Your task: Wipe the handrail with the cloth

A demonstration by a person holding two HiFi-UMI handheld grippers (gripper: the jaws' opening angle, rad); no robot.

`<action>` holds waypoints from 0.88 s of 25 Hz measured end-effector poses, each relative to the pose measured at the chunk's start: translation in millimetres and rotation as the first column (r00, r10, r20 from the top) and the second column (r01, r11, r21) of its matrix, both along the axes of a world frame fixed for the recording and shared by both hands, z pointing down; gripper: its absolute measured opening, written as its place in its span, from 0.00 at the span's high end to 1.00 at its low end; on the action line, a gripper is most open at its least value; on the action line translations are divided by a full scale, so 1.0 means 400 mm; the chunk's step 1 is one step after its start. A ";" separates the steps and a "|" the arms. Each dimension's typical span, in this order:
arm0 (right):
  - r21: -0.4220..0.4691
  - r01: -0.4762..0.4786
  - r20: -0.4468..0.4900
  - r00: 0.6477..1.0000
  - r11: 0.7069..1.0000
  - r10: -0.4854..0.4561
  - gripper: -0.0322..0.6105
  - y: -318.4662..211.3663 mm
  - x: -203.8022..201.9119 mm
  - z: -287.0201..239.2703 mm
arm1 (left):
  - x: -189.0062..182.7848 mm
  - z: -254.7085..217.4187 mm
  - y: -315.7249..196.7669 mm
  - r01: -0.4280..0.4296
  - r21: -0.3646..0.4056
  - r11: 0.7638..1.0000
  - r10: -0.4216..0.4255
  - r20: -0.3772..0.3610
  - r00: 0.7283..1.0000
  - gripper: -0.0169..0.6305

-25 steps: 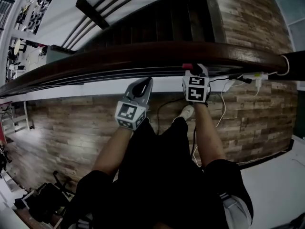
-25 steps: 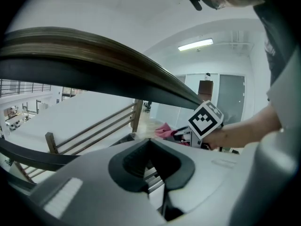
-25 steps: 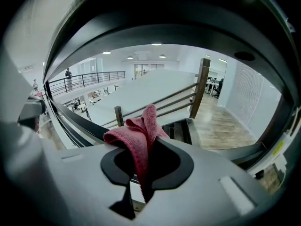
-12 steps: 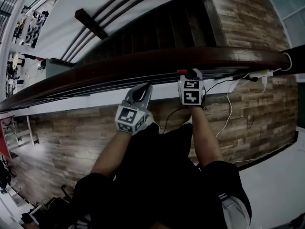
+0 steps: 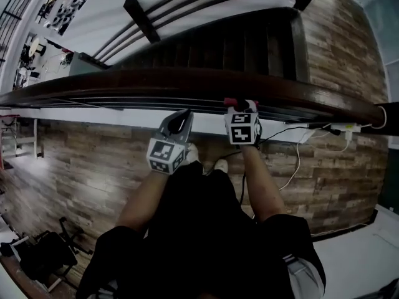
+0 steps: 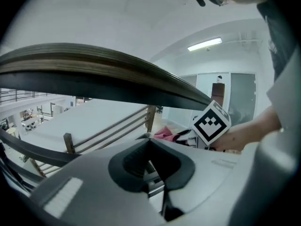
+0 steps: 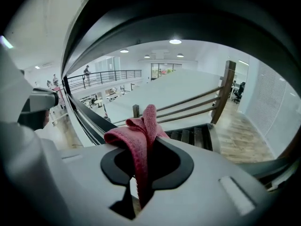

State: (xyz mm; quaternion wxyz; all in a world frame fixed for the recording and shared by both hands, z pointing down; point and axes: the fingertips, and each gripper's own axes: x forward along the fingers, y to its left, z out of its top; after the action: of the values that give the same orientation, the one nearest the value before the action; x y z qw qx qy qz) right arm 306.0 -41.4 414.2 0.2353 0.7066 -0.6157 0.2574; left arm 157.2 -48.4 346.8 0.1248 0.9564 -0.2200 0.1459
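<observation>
Our right gripper (image 5: pixel 242 103) is clamped on the red cloth (image 7: pixel 143 126), held at the dark handrail's (image 5: pixel 156 78) near edge. Left gripper (image 5: pixel 181 118) is closed, empty, just below it. We judge wiping underway, with long rail on both sides left.

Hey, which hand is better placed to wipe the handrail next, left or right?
Right. The right tool is shut on the red cloth and sits at the handrail's near edge. The left tool is shut on nothing and lies short of the rail.
</observation>
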 end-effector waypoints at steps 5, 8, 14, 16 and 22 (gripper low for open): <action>-0.024 0.099 -0.016 0.995 0.995 -0.100 0.87 -0.026 -0.015 0.010 | -0.026 -0.015 -0.006 0.099 0.035 0.995 -0.098 -0.019 0.995 0.97; -0.024 0.140 -0.056 0.988 0.990 -0.141 0.87 -0.038 -0.019 0.010 | -0.041 -0.012 -0.026 0.129 0.041 0.991 -0.128 -0.021 0.992 0.97; -0.032 0.171 -0.071 0.982 0.985 -0.173 0.87 -0.064 -0.055 0.007 | -0.074 0.004 -0.053 0.174 0.015 0.985 -0.173 -0.057 0.983 0.97; -0.035 0.170 -0.077 0.982 0.985 -0.172 0.87 -0.080 -0.076 0.008 | -0.085 0.009 -0.072 0.182 0.005 0.983 -0.182 -0.068 0.981 0.97; -0.054 0.146 -0.118 0.981 0.988 -0.151 0.87 -0.114 -0.123 0.003 | -0.131 0.031 -0.121 0.190 -0.031 0.981 -0.192 -0.057 0.980 0.97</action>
State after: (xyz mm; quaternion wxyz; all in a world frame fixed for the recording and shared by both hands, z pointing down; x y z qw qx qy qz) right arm 256.8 -86.8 415.3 0.3069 0.6676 -0.6451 0.2096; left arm 104.6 -96.8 359.2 0.1569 0.9332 -0.3050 0.1072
